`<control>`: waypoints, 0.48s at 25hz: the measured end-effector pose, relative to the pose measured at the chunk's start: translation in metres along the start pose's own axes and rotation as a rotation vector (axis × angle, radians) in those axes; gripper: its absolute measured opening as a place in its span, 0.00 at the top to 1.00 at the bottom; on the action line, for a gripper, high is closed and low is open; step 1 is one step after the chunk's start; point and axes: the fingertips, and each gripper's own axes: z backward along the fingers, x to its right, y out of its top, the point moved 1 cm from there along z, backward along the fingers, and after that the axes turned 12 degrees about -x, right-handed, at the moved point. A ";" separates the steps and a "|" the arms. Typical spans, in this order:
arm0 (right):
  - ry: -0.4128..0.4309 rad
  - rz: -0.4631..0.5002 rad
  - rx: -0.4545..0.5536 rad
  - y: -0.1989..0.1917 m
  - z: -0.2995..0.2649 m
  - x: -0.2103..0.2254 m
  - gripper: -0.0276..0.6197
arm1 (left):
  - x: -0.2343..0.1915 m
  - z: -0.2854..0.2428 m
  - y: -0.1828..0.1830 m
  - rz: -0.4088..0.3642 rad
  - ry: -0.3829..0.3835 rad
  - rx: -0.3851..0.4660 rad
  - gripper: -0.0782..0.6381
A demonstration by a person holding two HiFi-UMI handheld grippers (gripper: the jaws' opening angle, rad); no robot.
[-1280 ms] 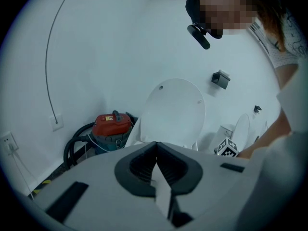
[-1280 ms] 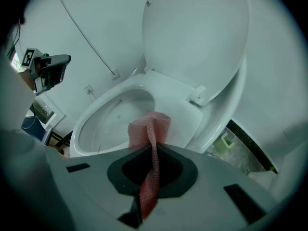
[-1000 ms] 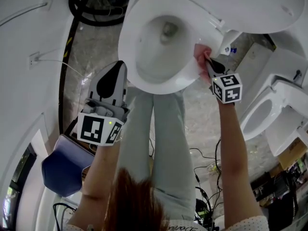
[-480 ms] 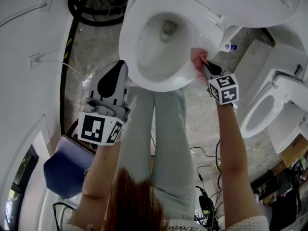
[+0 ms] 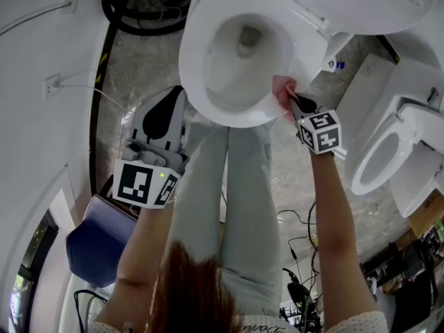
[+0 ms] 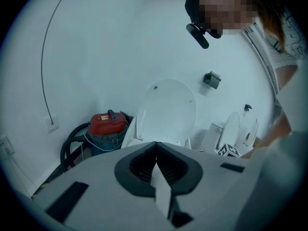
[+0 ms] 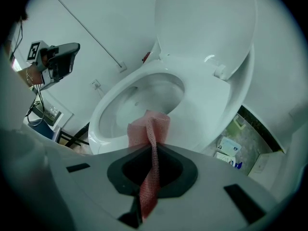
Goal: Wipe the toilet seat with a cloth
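Head view, cloth: the pink cloth [image 5: 280, 89] lies pressed on the front right edge of the toilet seat [image 5: 201, 92], pinched by the right gripper [image 5: 294, 100].
Head view, other tool: the left gripper [image 5: 166, 113] hangs beside the bowl's front left, off the seat.
Head view, surroundings: a second toilet [image 5: 374, 165] stands near on the right. Cables [image 5: 300, 222] trail on the floor, and the person's legs [image 5: 229, 186] stand right against the bowl's front.
Left gripper view, jaws: together, with nothing between them. A red vacuum cleaner [image 6: 107, 125] and the raised lid [image 6: 168, 107] stand ahead.
Right gripper view, jaws: clamped on a fold of the cloth, which bunches over the seat edge.
Right gripper view, handling: the cloth looks light, soft and floppy. It will likely drag and bunch on the smooth seat, so a pinch near its middle suits it best.
Right gripper view, obstacles: the hinge [image 7: 220, 70] and the lid at the back probably limit the sweep. The packets [image 7: 229, 148] on the floor lie clear of the seat.
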 end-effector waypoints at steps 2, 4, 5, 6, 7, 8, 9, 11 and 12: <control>0.005 -0.009 -0.004 -0.002 -0.001 -0.006 0.92 | 0.000 0.002 -0.002 -0.003 -0.009 -0.002 0.89; 0.013 -0.016 -0.012 -0.004 -0.003 -0.013 0.92 | -0.001 0.005 -0.004 -0.006 -0.018 -0.004 0.89; 0.016 -0.017 -0.017 -0.006 -0.004 -0.016 0.92 | -0.001 0.007 -0.005 -0.008 -0.022 -0.004 0.89; 0.017 -0.019 -0.020 -0.007 -0.005 -0.019 0.92 | -0.002 0.008 -0.006 -0.010 -0.026 -0.004 0.89; 0.018 -0.022 -0.023 -0.008 -0.006 -0.022 0.92 | -0.003 0.010 -0.006 -0.012 -0.030 -0.004 0.89; 0.018 -0.026 -0.023 -0.009 -0.006 -0.026 0.92 | -0.003 0.011 -0.007 -0.014 -0.034 -0.005 0.89; 0.018 -0.032 -0.023 -0.010 -0.007 -0.029 0.92 | -0.004 0.013 -0.008 -0.016 -0.037 -0.006 0.89; 0.020 -0.041 -0.022 -0.012 -0.009 -0.036 0.92 | -0.006 0.016 -0.010 -0.020 -0.043 -0.007 0.89; 0.022 -0.044 -0.022 -0.013 -0.010 -0.040 0.92 | -0.007 0.017 -0.011 -0.022 -0.045 -0.007 0.89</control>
